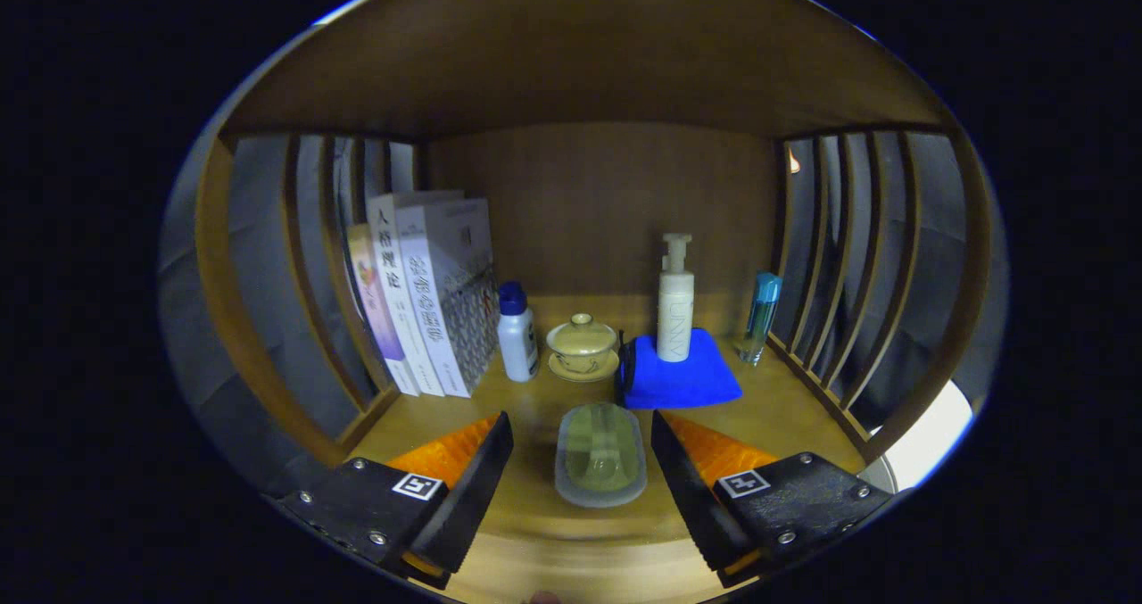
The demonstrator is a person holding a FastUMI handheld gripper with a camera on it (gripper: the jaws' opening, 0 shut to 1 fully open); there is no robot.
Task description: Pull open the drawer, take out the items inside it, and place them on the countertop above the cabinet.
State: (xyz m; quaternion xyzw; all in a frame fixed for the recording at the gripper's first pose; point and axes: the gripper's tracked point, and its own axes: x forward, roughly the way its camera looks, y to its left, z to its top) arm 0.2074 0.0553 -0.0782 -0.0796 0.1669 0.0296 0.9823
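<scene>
In the gripper view, the gripper is hovering with its fingers spread wide, and a translucent oval box is lying on the wooden countertop between them, touching neither. Beyond it a lidded teacup is sitting on its saucer, with a white bottle and upright books to the left. To the right, a pump bottle is standing on a blue cloth, a blue-capped vial farther right
</scene>
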